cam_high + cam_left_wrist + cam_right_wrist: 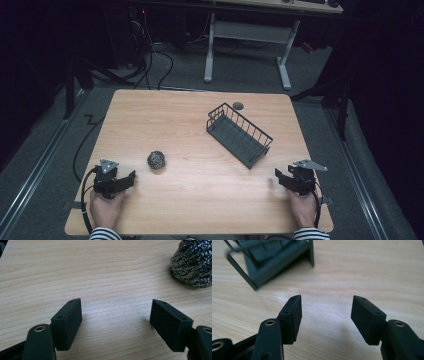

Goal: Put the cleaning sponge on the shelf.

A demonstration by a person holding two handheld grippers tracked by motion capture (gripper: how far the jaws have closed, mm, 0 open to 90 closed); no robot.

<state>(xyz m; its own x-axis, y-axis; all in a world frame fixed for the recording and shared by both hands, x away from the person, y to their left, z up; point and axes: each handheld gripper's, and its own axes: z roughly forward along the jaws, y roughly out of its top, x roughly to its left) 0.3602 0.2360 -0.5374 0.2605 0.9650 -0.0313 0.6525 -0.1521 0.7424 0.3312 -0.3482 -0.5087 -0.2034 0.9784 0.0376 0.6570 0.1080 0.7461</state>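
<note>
Biggest thing on the wooden table (200, 190) is the dark wire basket (239, 134), sitting right of centre toward the far side. Its long axis runs diagonally, far-left to near-right, open side up. I'd guess it's stiff and fairly light, and the top rim wire looks like the obvious place to pinch; the thin bars might slip a bit in flat pads.

Next down is the steel wool scrubber (156, 159), a roundish ball left of centre, so no real long axis or pointing direction. Probably very light and springy, squashes under a squeeze, grippy enough. Grab it across the middle.

The left gripper (131, 176) rests just near-left of the scrubber, jaws spread wide, nothing between them. The right gripper (278, 174) sits near the basket's near end, also spread and empty.
</note>
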